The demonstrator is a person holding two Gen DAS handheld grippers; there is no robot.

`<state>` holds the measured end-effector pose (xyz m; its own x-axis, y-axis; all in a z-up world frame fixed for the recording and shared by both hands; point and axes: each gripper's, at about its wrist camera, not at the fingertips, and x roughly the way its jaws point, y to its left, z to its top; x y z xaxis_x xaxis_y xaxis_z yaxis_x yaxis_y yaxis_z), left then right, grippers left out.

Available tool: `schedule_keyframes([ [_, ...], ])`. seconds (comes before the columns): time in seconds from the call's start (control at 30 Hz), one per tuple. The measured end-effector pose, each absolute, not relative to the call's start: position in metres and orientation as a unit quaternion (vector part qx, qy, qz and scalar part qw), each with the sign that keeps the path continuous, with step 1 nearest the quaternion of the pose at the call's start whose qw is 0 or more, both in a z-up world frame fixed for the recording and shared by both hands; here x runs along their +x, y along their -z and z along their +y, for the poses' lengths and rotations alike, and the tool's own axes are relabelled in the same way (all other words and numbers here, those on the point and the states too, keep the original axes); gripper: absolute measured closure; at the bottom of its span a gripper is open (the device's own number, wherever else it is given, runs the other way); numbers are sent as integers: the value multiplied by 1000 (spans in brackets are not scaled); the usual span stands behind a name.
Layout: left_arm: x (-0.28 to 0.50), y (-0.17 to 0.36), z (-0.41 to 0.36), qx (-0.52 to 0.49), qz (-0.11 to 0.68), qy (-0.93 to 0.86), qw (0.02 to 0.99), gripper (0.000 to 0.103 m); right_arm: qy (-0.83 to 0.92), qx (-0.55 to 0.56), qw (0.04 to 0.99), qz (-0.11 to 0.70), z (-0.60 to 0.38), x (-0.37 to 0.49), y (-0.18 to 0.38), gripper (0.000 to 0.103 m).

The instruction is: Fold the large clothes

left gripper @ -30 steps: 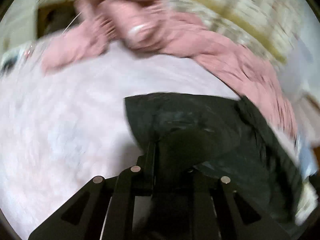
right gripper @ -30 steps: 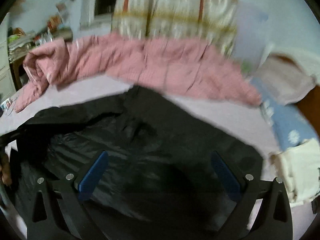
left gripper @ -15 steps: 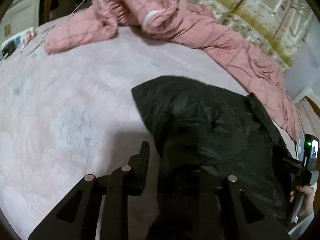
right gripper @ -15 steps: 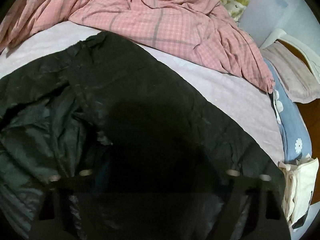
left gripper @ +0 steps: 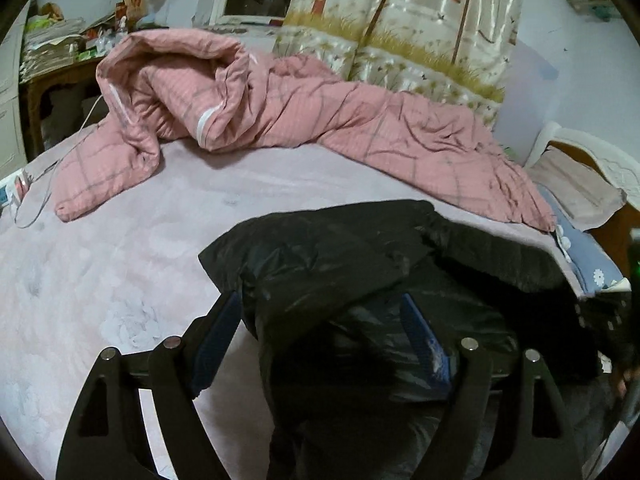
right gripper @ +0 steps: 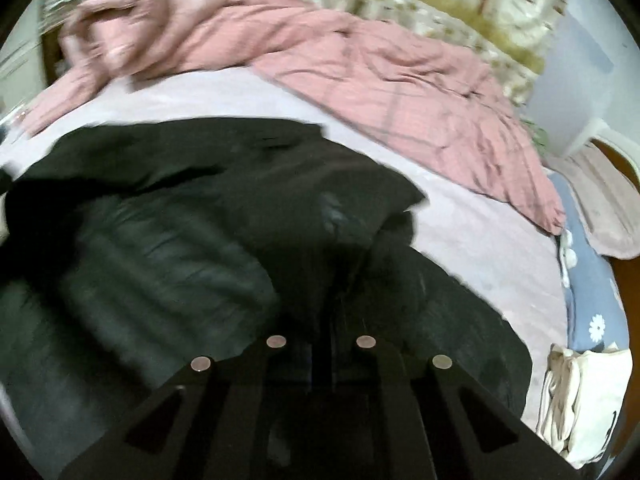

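A large black padded jacket lies on the pale pink bed sheet. In the left wrist view my left gripper is open, its blue-padded fingers spread on either side of the jacket's near folded edge, holding nothing. In the right wrist view the jacket fills the lower left, and my right gripper is shut on a fold of the jacket, lifting the cloth into a ridge.
A rumpled pink checked quilt lies across the far side of the bed. Blue flowered pillow and a white bag sit at the right edge. A cluttered desk stands at far left, with a cable on the sheet.
My left gripper has opened and let go of the jacket. My right gripper has closed on a jacket fold and pulled it up.
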<state>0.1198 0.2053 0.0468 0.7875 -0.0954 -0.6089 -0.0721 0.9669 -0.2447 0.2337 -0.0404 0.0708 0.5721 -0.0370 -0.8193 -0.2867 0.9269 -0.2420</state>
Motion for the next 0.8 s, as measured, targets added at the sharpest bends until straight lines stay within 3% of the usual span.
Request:
schedule_keyframes([
  [0.33,109,-54,196,-102,315,18,943,23,-99,-176,848,491,-48,162,-58,94],
  [0.37,110,-53,194,-97,316,15,944,22,-96,-178,845,495,-49,162,-54,89],
  [0.43,111,-50,188,-90,321,30,942,22,-80,-185,845,496,-50,159,-52,61],
  [0.53,120,-42,172,-96,337,101,931,20,-74,-175,861,471,-58,143,-62,34],
  [0.7,146,-34,122,-61,375,154,912,20,-65,-105,888,443,-103,113,-85,30],
  [0.8,169,-24,118,-117,402,146,896,20,-13,-60,907,418,-141,105,-92,25],
])
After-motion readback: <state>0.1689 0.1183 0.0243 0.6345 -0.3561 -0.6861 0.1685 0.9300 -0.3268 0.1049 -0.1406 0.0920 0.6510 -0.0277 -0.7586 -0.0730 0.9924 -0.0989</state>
